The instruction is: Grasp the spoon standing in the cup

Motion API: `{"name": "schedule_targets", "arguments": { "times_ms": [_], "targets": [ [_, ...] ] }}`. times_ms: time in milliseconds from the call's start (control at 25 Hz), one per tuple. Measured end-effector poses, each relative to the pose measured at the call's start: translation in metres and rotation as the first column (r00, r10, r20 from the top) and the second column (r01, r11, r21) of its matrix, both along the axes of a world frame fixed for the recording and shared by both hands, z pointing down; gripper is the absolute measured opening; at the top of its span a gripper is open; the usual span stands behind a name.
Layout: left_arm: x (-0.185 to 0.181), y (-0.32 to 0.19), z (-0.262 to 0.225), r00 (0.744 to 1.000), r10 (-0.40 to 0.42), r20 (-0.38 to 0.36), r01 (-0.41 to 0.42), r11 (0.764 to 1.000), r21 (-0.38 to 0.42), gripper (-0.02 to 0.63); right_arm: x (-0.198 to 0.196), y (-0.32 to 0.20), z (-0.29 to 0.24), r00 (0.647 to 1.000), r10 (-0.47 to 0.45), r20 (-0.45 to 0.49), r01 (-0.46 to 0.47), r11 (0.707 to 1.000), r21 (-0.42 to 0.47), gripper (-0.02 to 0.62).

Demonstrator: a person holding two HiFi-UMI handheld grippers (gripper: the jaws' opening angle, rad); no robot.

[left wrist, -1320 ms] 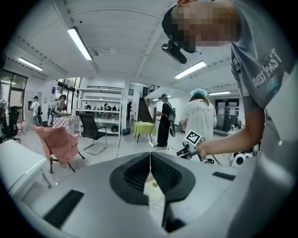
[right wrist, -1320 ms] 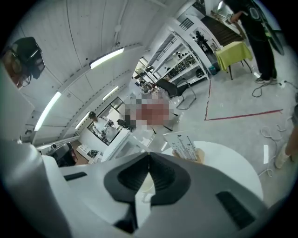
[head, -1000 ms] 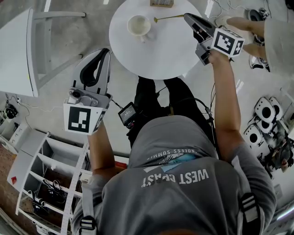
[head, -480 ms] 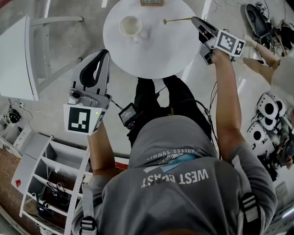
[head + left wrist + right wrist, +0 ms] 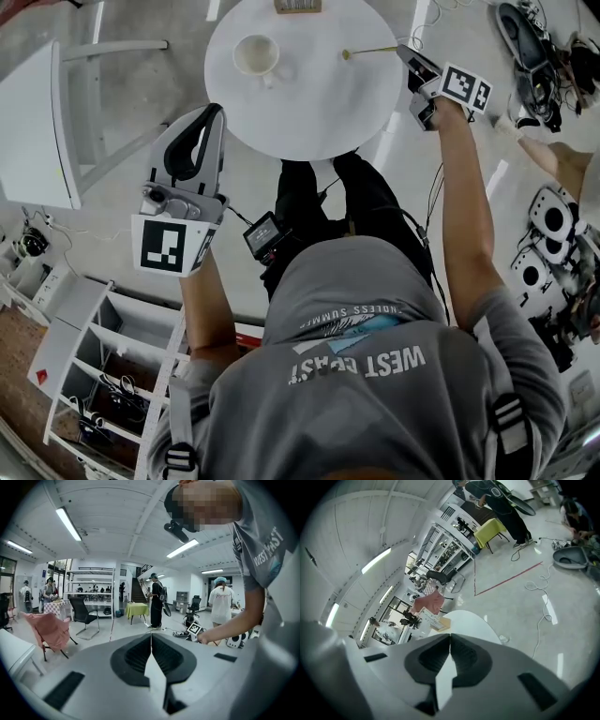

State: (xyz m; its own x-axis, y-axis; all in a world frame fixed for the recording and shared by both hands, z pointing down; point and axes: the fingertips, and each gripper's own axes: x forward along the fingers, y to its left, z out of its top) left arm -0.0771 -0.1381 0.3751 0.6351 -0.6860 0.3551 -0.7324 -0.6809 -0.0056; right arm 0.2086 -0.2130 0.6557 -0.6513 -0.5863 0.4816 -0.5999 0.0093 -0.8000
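Round table point(image 5: 309, 112): one. On it, cup point(image 5: 255, 54): one; box point(image 5: 297, 5) at far edge: one. Spoon point(image 5: 370, 51): one.
Grippers: two, left gripper point(image 5: 212, 112) and right gripper point(image 5: 403, 52). Marker cubes: two, left cube point(image 5: 169, 246) and right cube point(image 5: 466, 89).
Shelf unit point(image 5: 103, 356): one.
Left gripper view, hall behind: black office chairs two, near chair point(image 5: 84, 616) and far chair point(image 5: 195, 604); pink-draped chair point(image 5: 49, 630) one; yellow-clothed table point(image 5: 136, 609) one.
Standing people point(image 5: 156, 601): four made out; farther figures too small to count.
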Motion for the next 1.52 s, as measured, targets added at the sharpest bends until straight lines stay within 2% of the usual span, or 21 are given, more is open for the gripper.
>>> {"name": "schedule_targets", "arguments": {
  "times_ms": [160,520,920,1040,1320,1520],
  "targets": [
    [0.001,0.002,-0.001,1.0,-0.005,0.007,0.005,1.0,0.002,0.009,0.014,0.002,0.02,0.997,0.054,0.047,-0.052,0.998,-0.036,0.008],
    [-0.002,0.002,-0.001,1.0,-0.012,0.015,0.012,1.0,-0.006,0.009,0.037,0.01,0.07,0.996,0.085,-0.015,-0.086,0.993,-0.082,0.054],
    [0.004,-0.005,-0.007,1.0,-0.003,0.029,0.003,1.0,0.006,0.009,0.033,0.019,0.107,0.996,0.083,-0.028,-0.087,0.982,-0.169,0.067],
    [0.003,-0.005,-0.012,0.999,-0.007,0.034,0.007,1.0,0.015,0.009,0.034,0.019,0.108,0.996,0.067,-0.052,-0.075,0.982,-0.173,0.077],
    [0.0,-0.002,-0.023,0.999,-0.024,0.043,0.022,0.999,0.036,0.009,0.036,0.019,0.114,0.988,0.008,-0.154,-0.038,0.98,-0.193,0.147],
    [-0.001,0.005,-0.031,0.998,-0.046,0.05,0.043,0.998,0.048,0.009,0.038,0.022,0.113,0.964,-0.074,-0.254,0.023,0.98,-0.199,0.226]
  ]
}}
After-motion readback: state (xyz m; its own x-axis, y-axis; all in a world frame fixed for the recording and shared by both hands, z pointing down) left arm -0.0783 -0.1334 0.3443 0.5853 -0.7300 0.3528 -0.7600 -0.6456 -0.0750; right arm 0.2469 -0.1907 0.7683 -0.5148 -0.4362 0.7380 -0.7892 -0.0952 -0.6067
